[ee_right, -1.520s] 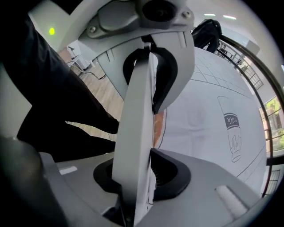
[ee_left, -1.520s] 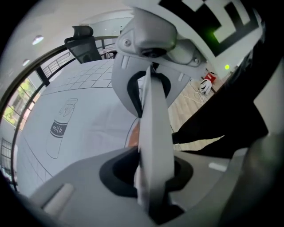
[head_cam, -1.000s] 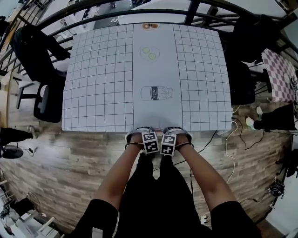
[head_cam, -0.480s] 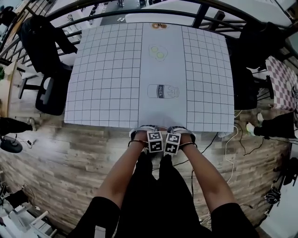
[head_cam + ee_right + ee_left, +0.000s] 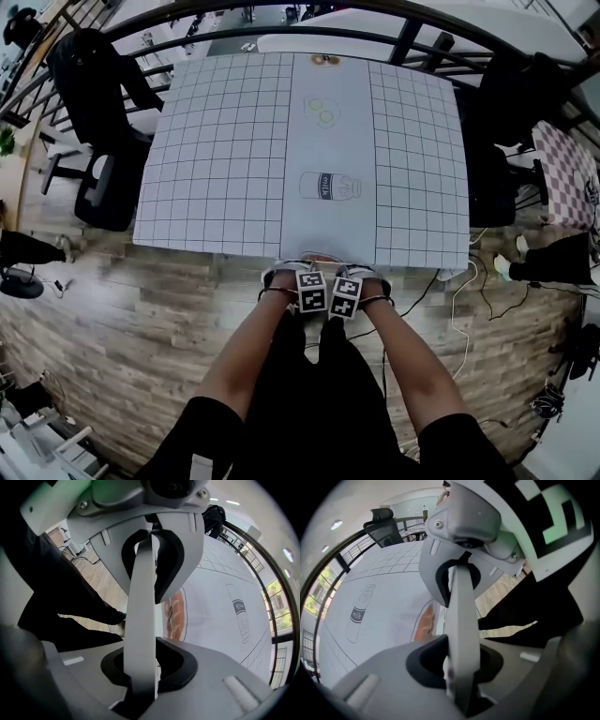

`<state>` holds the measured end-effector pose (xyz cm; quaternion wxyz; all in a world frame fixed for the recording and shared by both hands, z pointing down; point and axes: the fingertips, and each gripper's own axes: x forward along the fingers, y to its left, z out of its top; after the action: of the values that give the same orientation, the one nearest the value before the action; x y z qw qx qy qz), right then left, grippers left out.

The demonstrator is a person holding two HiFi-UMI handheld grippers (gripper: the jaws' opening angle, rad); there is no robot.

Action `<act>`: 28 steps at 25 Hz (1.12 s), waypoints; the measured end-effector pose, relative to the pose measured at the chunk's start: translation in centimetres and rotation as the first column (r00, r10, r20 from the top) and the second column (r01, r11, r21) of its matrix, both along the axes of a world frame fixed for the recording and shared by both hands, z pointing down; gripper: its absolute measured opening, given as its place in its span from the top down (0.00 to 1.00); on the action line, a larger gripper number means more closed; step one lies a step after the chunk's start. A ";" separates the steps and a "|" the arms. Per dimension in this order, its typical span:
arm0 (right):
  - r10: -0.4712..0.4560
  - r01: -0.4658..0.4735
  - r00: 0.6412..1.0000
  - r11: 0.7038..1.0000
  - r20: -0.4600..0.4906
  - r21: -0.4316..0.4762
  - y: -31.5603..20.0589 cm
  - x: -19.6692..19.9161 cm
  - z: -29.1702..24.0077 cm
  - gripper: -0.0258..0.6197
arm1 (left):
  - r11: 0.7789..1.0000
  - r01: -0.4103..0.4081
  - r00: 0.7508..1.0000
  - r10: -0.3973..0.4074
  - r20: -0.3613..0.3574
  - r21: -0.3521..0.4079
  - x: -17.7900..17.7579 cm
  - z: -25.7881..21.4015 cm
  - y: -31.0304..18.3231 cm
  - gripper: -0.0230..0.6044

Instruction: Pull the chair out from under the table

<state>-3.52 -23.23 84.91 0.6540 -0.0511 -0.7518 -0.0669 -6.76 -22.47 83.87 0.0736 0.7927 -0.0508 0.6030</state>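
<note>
The chair is mostly hidden under the white grid-cloth table (image 5: 216, 169). Only a pale strip of its back (image 5: 320, 265) shows at the table's near edge. My left gripper (image 5: 305, 281) and right gripper (image 5: 349, 283) sit side by side there and point down at it. In the left gripper view the pale strip (image 5: 461, 597) runs between the jaws of the left gripper (image 5: 461, 637), which have just been opening slightly while still pressed on it. The right gripper (image 5: 143, 637) holds the same strip (image 5: 143, 588), and its jaws eased open a little a moment ago.
A black office chair (image 5: 94, 122) stands left of the table and another dark chair (image 5: 492, 159) to its right. Cables (image 5: 459, 309) trail over the wood floor at the right. A curved railing (image 5: 403, 28) runs behind. My legs are directly below the grippers.
Both grippers have come a little way back from the table's near edge toward me, still side by side with the strip between their jaws.
</note>
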 end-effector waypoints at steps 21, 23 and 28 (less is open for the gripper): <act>-0.042 0.042 0.999 0.999 0.003 -0.002 5.8 0.8 -0.1 0.85 | 1.000 0.025 1.000 -0.025 -0.009 -0.004 0.8 -0.4 6.1 0.83; -0.046 0.046 0.999 0.999 0.002 -0.006 6.4 0.9 -0.1 0.85 | 0.999 0.031 0.999 -0.031 -0.013 -0.007 0.9 -0.4 6.7 0.83; -0.032 0.032 0.999 0.999 0.003 -0.006 7.6 0.9 -0.1 0.85 | 1.000 0.029 1.000 -0.030 -0.011 -0.008 0.9 -0.4 7.9 0.83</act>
<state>-2.58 -15.64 84.83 0.6516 -0.0651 -0.7520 -0.0750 -5.84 -14.58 83.47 0.0857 0.7948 -0.0598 0.5978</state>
